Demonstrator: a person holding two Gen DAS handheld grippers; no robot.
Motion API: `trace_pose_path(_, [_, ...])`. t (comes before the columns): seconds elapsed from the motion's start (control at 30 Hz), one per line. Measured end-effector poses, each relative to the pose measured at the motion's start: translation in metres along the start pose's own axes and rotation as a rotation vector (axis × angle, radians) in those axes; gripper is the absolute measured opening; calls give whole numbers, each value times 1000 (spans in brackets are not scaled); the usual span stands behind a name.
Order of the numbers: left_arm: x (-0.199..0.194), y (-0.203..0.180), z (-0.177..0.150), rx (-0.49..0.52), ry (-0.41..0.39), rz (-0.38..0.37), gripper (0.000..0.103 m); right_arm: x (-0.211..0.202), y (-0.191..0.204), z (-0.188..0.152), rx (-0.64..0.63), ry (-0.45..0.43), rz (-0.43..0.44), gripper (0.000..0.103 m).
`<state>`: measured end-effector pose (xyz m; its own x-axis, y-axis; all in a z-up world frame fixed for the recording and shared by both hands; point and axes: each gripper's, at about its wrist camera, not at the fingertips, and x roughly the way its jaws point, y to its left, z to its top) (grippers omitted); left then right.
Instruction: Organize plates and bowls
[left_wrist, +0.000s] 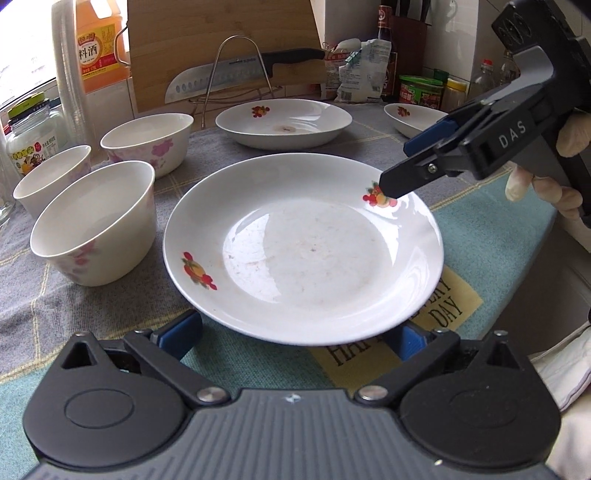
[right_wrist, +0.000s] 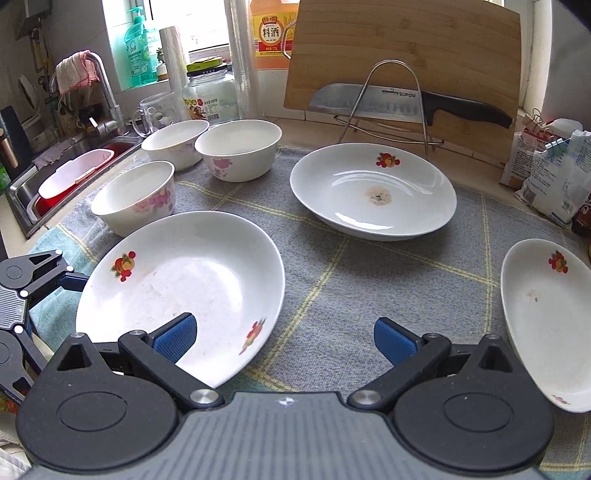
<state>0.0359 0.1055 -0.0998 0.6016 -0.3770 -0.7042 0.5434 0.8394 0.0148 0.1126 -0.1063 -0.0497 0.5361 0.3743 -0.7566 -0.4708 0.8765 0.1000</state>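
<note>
Here the near plate (left_wrist: 303, 251) serves as the landmark: a white plate with fruit prints on its rim, lying flat on the checked cloth (left_wrist: 110, 325) that covers the counter. The left gripper (left_wrist: 291, 338) sits at the plate's near edge with its blue pads (left_wrist: 179, 334) spread wide, one on either side of the rim; the plate's edge lies between them and neither pad presses on it. The right gripper (right_wrist: 284, 339) comes in over the plate's right side, its fingers also spread apart with nothing between them; its left pad hangs above the plate's rim, whether touching I cannot tell. A gloved hand (left_wrist: 546, 184) holds that gripper.

Left of the near plate stand three white bowls with pink flower prints: the closest bowl (left_wrist: 96, 229) just beside the plate, a second bowl (left_wrist: 51, 181) behind that one, and a third bowl (left_wrist: 147, 142) farther back. Beyond the near plate, well apart from it, lies a deeper plate (right_wrist: 373, 192) with a brown spot in its middle. To the right of the near plate, near the cloth's edge, is a smaller plate (right_wrist: 546, 317) with the same fruit print.

Behind the deeper plate a wooden cutting board (right_wrist: 402, 55) leans upright, with a knife (right_wrist: 406, 105) resting across a wire stand (right_wrist: 391, 107) before it.
</note>
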Motion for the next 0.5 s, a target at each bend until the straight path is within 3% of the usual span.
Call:
trace_pose_path(0.1, [1, 2, 0, 9, 2, -12, 103, 10, 8, 6, -10, 38, 8, 103])
trace_pose_path(0.27, [0, 5, -2, 29, -15, -35, 103, 31, 17, 17, -32, 106, 92, 103])
trace_pose_path(0.5, [-1, 9, -8, 64, -65, -76, 103, 47, 19, 26, -43, 163, 110, 103])
